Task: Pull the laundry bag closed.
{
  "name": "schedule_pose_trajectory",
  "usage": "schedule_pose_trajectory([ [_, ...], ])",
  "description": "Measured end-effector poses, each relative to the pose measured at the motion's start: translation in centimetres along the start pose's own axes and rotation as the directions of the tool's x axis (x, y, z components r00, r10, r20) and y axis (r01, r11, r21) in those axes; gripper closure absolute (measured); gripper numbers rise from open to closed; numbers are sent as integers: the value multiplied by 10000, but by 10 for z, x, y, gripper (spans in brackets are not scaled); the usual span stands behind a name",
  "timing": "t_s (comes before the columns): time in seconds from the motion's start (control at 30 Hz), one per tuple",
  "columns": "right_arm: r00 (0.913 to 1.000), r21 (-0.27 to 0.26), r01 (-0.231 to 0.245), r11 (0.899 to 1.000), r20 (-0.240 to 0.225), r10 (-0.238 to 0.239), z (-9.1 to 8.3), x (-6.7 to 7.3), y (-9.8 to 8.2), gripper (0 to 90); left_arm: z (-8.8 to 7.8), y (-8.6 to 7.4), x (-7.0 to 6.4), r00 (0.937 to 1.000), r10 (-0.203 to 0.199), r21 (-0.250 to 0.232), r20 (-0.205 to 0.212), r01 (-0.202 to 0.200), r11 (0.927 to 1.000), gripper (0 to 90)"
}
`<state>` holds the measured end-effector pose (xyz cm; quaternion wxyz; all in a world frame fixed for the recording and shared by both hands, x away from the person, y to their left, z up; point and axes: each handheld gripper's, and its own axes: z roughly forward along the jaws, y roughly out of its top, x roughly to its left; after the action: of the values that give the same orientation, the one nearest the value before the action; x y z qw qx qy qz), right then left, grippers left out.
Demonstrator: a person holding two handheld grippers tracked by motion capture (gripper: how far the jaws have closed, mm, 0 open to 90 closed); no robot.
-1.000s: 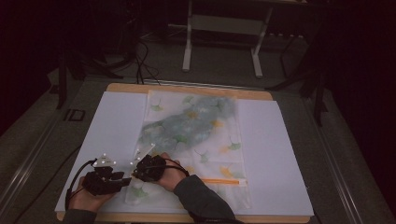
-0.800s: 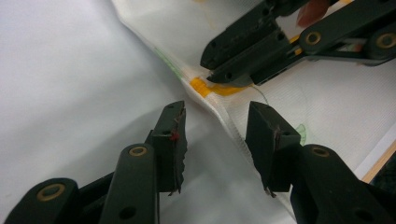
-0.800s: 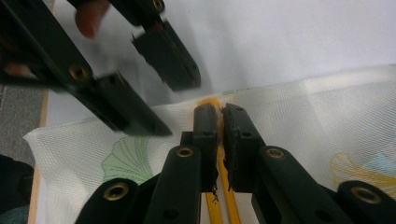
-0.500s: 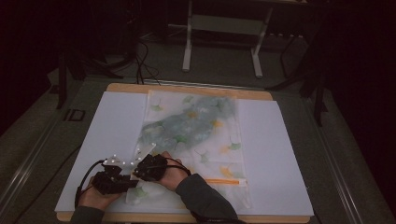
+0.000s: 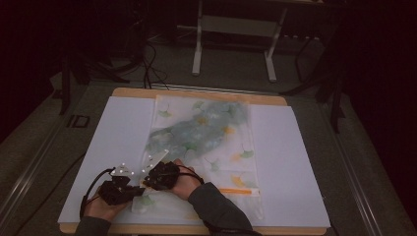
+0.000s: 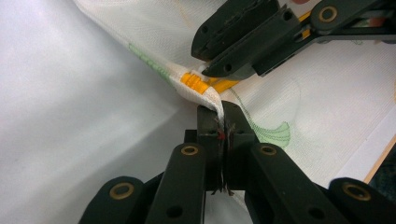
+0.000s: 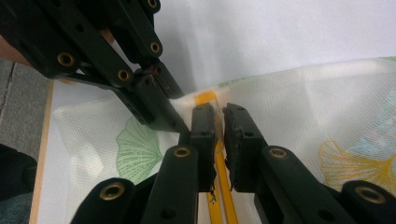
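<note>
- Bench (image 5: 295, 230) with a wooden rim, running from the near edge, where the person's forearms come in, to the far edge by a pale metal stand (image 5: 235, 34) on the floor.
- White sheet (image 5: 113, 142) covering almost the whole bench top, the wood showing as a thin strip along the near and far edges.
- Mesh laundry bag (image 5: 216, 142), pale and see-through, printed with green and yellow ginkgo leaves, lying flat down the middle of the sheet from the far edge to near the near edge; something bluish-green sits inside its far half.
- Yellow zipper (image 7: 219, 200) running along the bag's near end; its end sits at the bag's near-left corner, where both grippers meet.
- Left gripper (image 6: 223, 122), towards the bench's near-left corner: its jaws have just been closing and now pinch the white fabric of the bag's corner, right beside the zipper end.
- Right gripper (image 7: 219, 122), just beside the left one and nearly touching it: its jaws have just eased apart a little and stand on either side of the yellow zipper; whether the pads press on it I cannot tell.
</note>
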<state>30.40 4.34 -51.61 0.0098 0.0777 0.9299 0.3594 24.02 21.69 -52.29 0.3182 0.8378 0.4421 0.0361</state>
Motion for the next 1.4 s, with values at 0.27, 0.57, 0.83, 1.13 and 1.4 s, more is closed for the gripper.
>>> schedule_pose_trajectory([
  [0.27, 9997, -25, -148, 9999, -182, 148, 1, -4, -5, 791, 0, 0, -2, 9997, 218, -28, -146, -218, 9998, 876],
  [0.57, 9989, -11, 6, 10000, -470, -6, 1, -5, -6, 787, -2, -1, -3, 9979, 573, -75, -292, -575, 9983, 876],
  [0.83, 9971, -62, -96, 9999, -759, 91, 5, -6, -7, 781, -3, -1, -5, 9941, 974, -17, -481, -976, 9952, 878],
  [1.13, 9950, -124, -194, 9997, -983, 181, 6, -9, -10, 833, -3, -1, -5, 9920, 1152, -31, -508, -1155, 9933, 879],
  [1.4, 9953, -115, -239, 9996, -941, 227, 5, -9, -12, 845, -5, -3, -3, 9939, 1051, -197, -336, -1058, 9942, 880],
])
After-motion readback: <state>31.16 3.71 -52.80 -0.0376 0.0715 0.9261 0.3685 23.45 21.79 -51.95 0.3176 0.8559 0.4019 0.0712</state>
